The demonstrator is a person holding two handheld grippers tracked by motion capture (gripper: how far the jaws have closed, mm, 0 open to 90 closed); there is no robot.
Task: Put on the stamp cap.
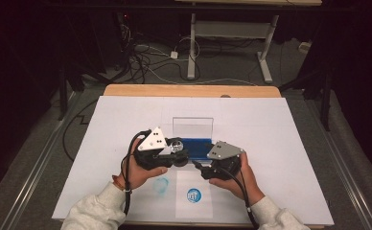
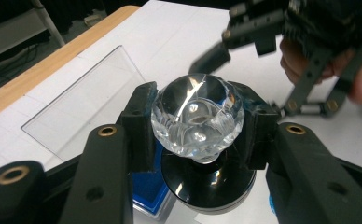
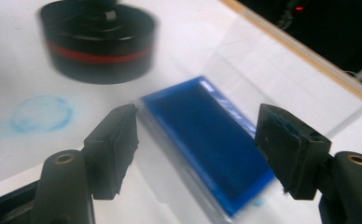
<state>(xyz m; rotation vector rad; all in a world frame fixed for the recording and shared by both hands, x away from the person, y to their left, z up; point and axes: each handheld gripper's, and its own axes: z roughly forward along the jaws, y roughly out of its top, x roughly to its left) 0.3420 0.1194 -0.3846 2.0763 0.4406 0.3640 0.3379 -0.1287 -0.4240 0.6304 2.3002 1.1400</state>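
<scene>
A stamp with a clear faceted knob (image 2: 198, 116) and a round black base (image 2: 209, 179) is clamped by my left gripper (image 2: 198, 128), whose jaws press the knob from both sides. In the high view this gripper (image 1: 177, 151) holds the stamp at the left end of the blue ink pad (image 1: 196, 146). The stamp's base, with its red band (image 3: 100, 44), hangs just above the paper. My right gripper (image 3: 195, 149) stands open over the ink pad (image 3: 207, 140), its pads apart from it. It sits to the right of the stamp (image 1: 199, 165).
The ink pad's clear lid (image 1: 192, 127) stands open behind it. A faint blue round print (image 1: 161, 186) marks the white sheet (image 1: 270, 143) near the front, and a small slip with a blue round mark (image 1: 194, 195) lies beside it. The wooden table edge (image 1: 189, 90) runs along the back.
</scene>
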